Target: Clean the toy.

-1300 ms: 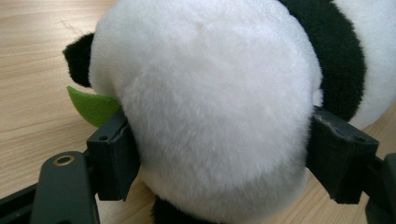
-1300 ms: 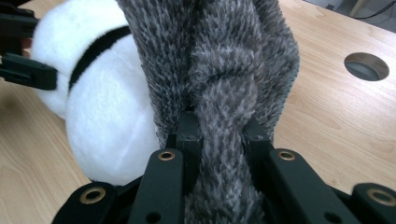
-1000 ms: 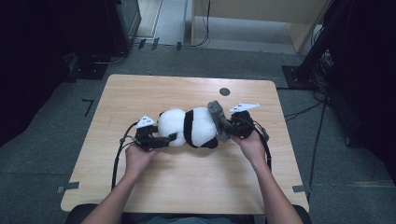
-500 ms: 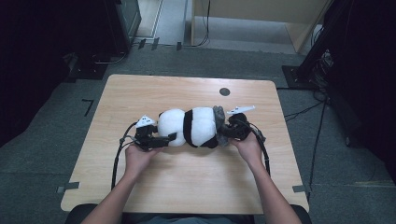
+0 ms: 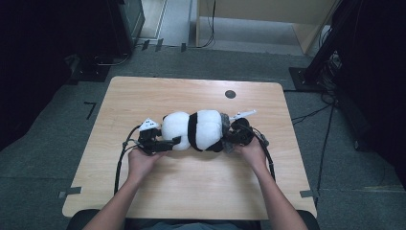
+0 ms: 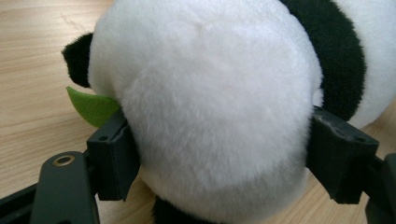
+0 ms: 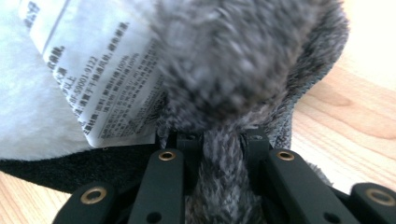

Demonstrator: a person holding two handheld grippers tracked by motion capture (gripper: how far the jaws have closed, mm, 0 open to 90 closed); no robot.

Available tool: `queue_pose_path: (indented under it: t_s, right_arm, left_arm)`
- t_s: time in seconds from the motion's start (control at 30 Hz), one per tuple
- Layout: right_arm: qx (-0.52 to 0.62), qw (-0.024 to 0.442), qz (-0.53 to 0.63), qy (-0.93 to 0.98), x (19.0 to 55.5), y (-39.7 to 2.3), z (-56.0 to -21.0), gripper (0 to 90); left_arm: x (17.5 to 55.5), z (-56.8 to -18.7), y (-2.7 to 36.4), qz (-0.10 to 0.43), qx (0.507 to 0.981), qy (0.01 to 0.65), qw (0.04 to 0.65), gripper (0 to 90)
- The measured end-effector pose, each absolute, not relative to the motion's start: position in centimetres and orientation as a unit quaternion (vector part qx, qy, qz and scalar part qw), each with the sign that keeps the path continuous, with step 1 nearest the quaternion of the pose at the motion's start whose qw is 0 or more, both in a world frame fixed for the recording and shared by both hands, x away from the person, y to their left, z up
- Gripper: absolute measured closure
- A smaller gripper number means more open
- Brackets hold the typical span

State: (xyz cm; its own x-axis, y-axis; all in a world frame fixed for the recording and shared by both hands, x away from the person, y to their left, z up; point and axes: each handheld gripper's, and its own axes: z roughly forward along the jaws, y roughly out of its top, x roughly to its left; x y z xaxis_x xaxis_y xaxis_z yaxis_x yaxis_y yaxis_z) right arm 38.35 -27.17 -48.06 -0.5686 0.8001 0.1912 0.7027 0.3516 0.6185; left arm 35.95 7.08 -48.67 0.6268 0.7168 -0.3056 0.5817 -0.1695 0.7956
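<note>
Between the two tongs, a panda (image 5: 198, 130) lies on the surface (image 5: 191, 187). The left tongs (image 5: 173, 142) clasp its white head; the right tongs (image 5: 229, 139) pinch its grey tail (image 7: 223, 186).

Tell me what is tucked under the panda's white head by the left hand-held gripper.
A green felt leaf pokes out from under the plush panda head, beside the left hand-held gripper. Black fur shows below. The rest of the leaf is covered.

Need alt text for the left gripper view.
A plush panda's white head sits squeezed between the two black jaws of the left gripper. A green felt leaf pokes out beside one jaw, over the wooden table.
</note>
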Motion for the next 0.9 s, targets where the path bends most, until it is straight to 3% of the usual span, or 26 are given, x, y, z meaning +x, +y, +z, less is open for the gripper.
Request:
queue_pose_path:
  t_s: [0.27,0.47,0.9]
  right_arm:
    - [0.485,0.09,0.385,0.78,38.1,-29.5,-45.9,76.8]
    - [0.471,0.13,0.424,0.762,36.8,-30.3,-42.7,76.9]
    - [0.375,0.128,0.448,0.801,34.1,-25.2,-38.0,76.6]
  left_arm:
    - [35.9,-48.7,7.1,0.072,0.764,0.423,0.481,20.5]
    - [36.0,-48.6,7.1,0.072,0.764,0.424,0.481,20.8]
    - [36.1,-48.5,7.1,0.073,0.768,0.418,0.48,21.4]
